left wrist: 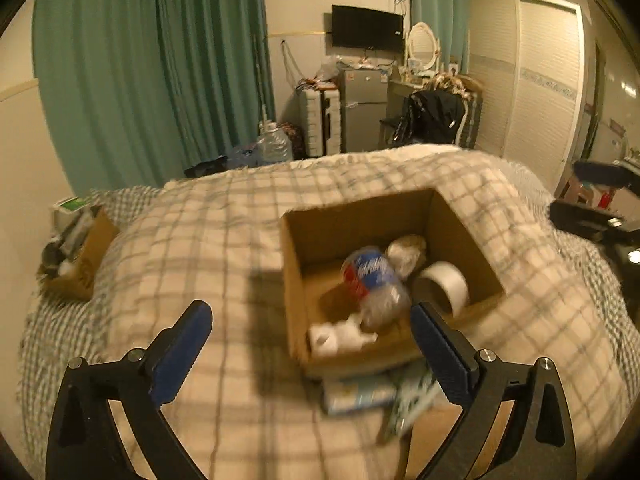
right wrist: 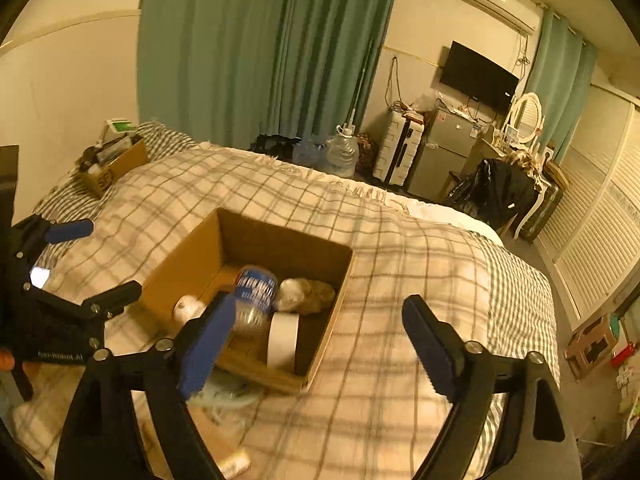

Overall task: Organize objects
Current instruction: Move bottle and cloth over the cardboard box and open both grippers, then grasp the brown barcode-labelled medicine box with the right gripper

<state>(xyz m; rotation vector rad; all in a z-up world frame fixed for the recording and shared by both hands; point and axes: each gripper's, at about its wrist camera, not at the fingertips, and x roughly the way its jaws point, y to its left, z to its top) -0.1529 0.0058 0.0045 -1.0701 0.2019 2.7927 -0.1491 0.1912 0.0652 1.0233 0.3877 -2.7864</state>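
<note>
Both claws are spread wide and carry nothing. The left claw (left wrist: pixel 312 356) hangs above the plaid blanket (left wrist: pixel 208 240) on the bed, just short of the near wall of the cardboard box (left wrist: pixel 294 280). The right claw (right wrist: pixel 316 344) hangs over the box's near right corner.

Contents of the box: a plastic bottle (left wrist: pixel 374 280) with a blue and red label, lying on its side; a roll of white tape (left wrist: pixel 444 286) standing on edge against the right wall; a crumpled wad (left wrist: pixel 406 252) in clear wrap at the back; small white paper rolls (left wrist: pixel 334 336) in the near corner. Flat packets (left wrist: pixel 360 394), blurred, lie on the blanket just in front of the box.

Judgement on handling: the bottle looks empty or nearly so, hence light, smooth and easily dented; take it across the label with moderate pressure. The tape is stiff; pinch it across the rim. The paper rolls are soft and will crush.

A second box (left wrist: pixel 80 256) of items sits well apart at the bed's far left.
</note>
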